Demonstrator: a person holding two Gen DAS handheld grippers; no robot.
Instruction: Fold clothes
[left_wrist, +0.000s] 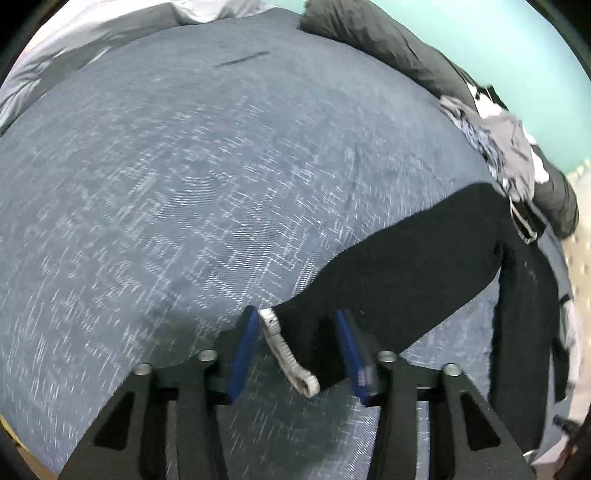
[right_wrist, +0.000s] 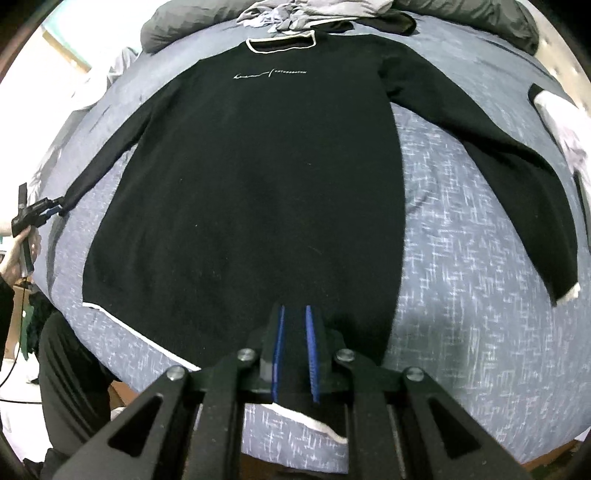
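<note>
Sweater (right_wrist: 258, 177), black with white trim, lies flat and face up on the bed (right_wrist: 461, 240), collar at the far side, both sleeves spread outward. Right gripper (right_wrist: 295, 350) jaws nearly together, clamped on the bottom hem. Left gripper (left_wrist: 295, 347) jaws apart, straddling the white-edged cuff (left_wrist: 288, 354) of one sleeve, not closed on it. Dark pillows (left_wrist: 388, 40) and loose grey clothes (left_wrist: 495, 147) sit along the bed's far edge.

Even indoor light, soft shadows; strong fisheye bending at edges; slight motion blur, left wrist view.
</note>
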